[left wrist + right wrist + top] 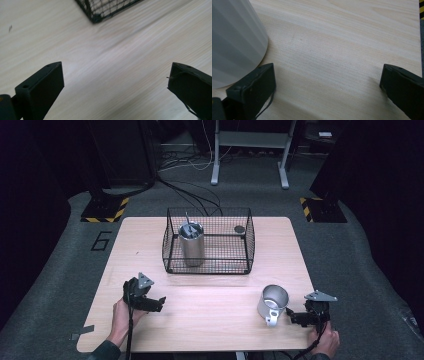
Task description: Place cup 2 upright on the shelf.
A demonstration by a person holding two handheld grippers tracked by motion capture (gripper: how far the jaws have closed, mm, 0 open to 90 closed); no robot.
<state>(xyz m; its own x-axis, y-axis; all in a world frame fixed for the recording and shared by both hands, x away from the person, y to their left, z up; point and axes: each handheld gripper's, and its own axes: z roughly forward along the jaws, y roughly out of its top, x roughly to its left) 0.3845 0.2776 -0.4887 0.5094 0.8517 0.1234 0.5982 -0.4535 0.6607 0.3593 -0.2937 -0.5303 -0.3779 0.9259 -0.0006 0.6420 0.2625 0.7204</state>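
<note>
The mug [273, 303] is being approached at the table's [210, 320] near right edge by the right gripper [295, 317], whose jaws are being held wide apart, empty. The left gripper [157, 302] is likewise being held released, empty. Next, the handle likely needs pinching. A "6" [102, 240] is marked on the floor.

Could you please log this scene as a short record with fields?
surface: wooden table
basket: black wire basket at the table's far middle
in basket: upright metal cylinder with utensils in it, at the basket's left; small dark round item at the far right
mug: white mug with handle, standing on the table near right
left gripper: open, empty, over bare table
right gripper: open, empty, just right of the mug's handle
contact with mug: cannot tell
</note>
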